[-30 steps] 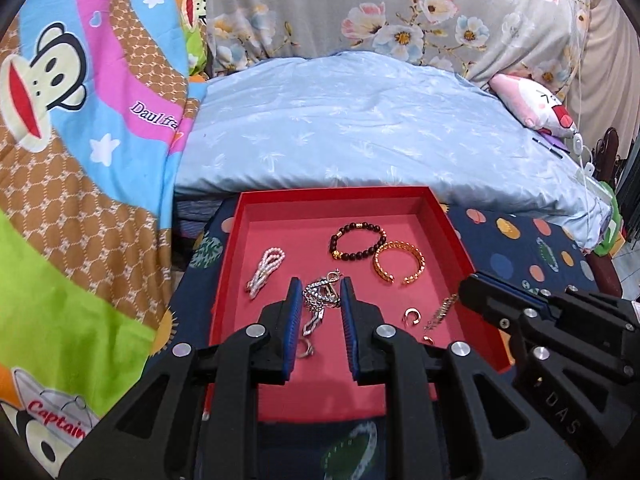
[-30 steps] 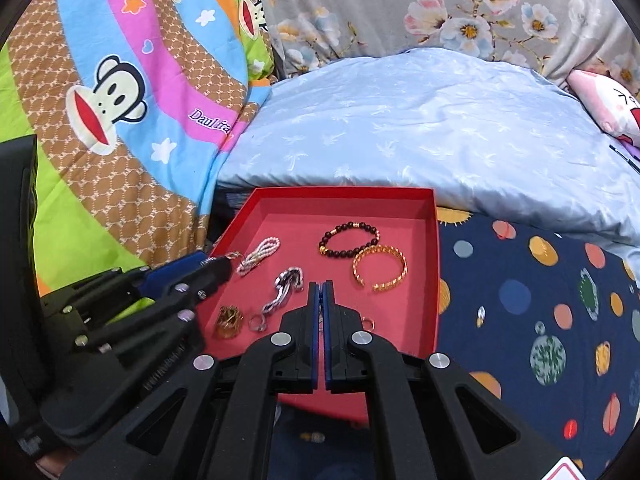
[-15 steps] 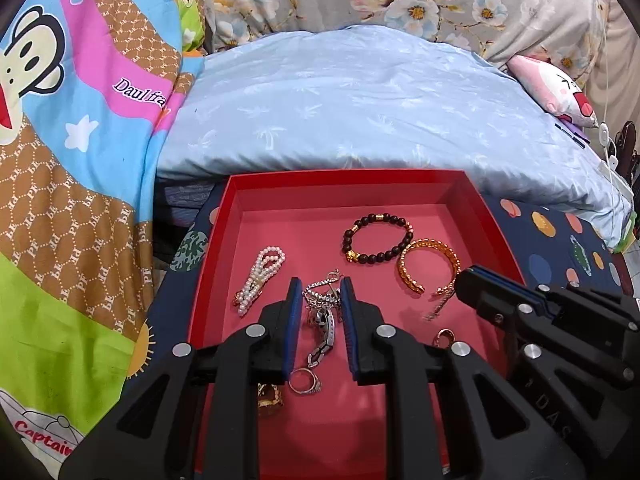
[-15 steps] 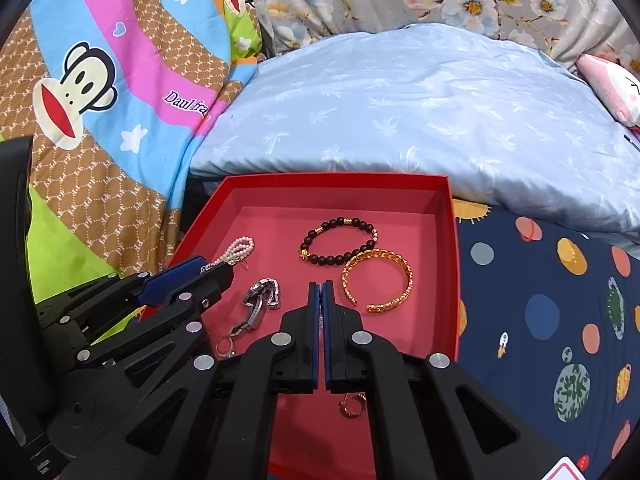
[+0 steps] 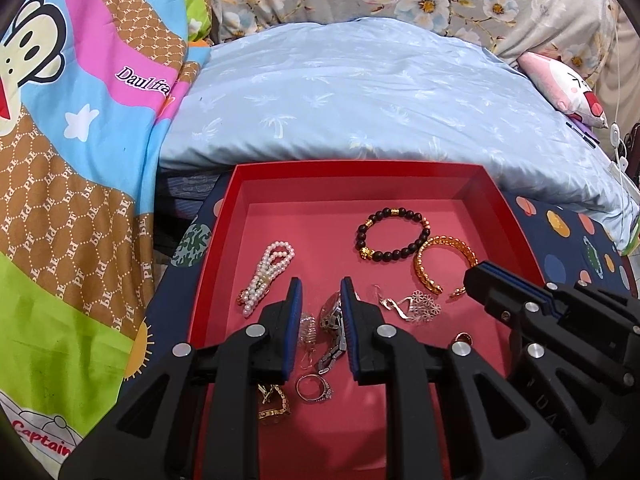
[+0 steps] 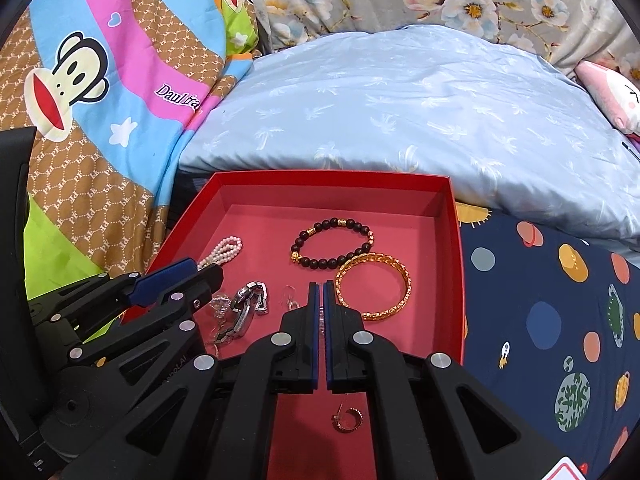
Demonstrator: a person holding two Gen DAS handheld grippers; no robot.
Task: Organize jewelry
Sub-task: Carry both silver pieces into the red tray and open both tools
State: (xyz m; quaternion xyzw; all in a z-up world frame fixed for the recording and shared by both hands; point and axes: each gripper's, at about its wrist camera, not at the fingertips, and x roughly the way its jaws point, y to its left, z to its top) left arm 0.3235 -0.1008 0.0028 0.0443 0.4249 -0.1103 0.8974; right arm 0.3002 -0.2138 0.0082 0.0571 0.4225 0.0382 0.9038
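Note:
A red tray holds the jewelry: a pearl bracelet, a black bead bracelet, a gold bangle, a silver link bracelet, a silver flower earring, a ring and a hoop earring. My left gripper hovers open by a narrow gap over the silver link bracelet, gripping nothing. My right gripper hangs beside the gold bangle. Its jaws are opening by a hair and hold nothing; the earring lies on the tray below them.
The tray sits on a dark blue planet-print sheet. Behind it a pale blue pillow rises. A bright cartoon-monkey blanket is piled on the left. A pink plush toy and cables lie at the far right.
Both grippers have come down and forward toward the tray, which now looks larger and nearer. The slit between the right jaws is slightly wider. The jewelry has not moved.

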